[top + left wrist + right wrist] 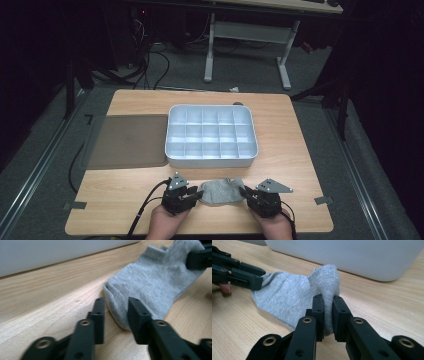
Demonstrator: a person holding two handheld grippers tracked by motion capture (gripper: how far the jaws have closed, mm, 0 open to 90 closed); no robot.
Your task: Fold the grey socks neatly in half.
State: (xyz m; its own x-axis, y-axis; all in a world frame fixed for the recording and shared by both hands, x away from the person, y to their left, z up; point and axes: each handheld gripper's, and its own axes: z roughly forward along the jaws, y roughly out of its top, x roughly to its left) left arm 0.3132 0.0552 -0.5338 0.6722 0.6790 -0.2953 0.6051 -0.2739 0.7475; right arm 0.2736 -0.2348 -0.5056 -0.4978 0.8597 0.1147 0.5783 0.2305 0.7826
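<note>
right claw [327, 315] hides the sock [287, 297] fold it pinches.

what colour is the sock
Plain grey sock, clearest in the right gripper view.

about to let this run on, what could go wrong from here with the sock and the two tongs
1. The left tongs straddle the sock's edge with a gap, not pinching it; closing could catch only a sliver and slip off.
2. The right tongs clamp a bunched fold of the sock; a pull might stretch it unevenly or tug it free.
3. The compartment tray sits just beyond; lifting the sock forward may snag its wall.
</note>
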